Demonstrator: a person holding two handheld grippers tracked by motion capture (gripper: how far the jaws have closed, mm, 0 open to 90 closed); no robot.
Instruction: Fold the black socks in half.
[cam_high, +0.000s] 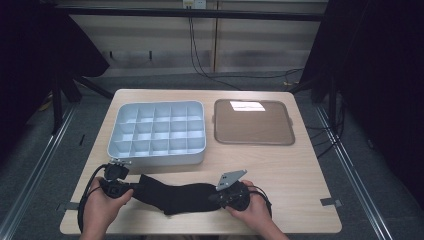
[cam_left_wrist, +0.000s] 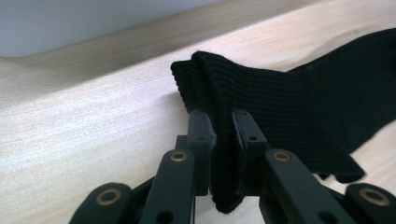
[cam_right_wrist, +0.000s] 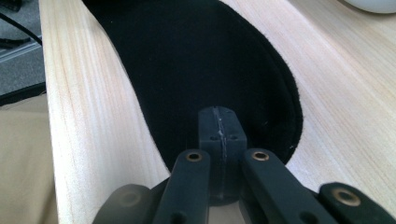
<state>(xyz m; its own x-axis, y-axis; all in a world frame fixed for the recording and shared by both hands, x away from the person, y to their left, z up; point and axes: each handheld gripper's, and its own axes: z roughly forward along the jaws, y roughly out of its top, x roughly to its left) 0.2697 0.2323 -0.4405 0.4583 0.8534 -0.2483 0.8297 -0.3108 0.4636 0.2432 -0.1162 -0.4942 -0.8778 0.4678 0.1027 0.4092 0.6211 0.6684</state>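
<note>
Fingers (cam_left_wrist: 201, 135) of the left gripper (cam_left_wrist: 223, 140) stand narrow, pinching the ribbed cuff of the black sock (cam_left_wrist: 280, 112) between their pads; the folded cuff rises upright between them and a little fabric hangs below the pads. Right gripper (cam_right_wrist: 219, 140) has its jaws pressed together with no gap visible; its tips lie over the sock's rounded toe end (cam_right_wrist: 201, 70), though whether they clamp any fabric cannot be told. Seen from the high view, the sock (cam_high: 175, 196) lies stretched across the near edge of the wooden table (cam_high: 280, 165), between the left gripper (cam_high: 131, 186) and the right gripper (cam_high: 220, 196), just in front of the grey compartment tray (cam_high: 155, 159). Beside that tray sits a brown tray (cam_high: 254, 125)
</note>
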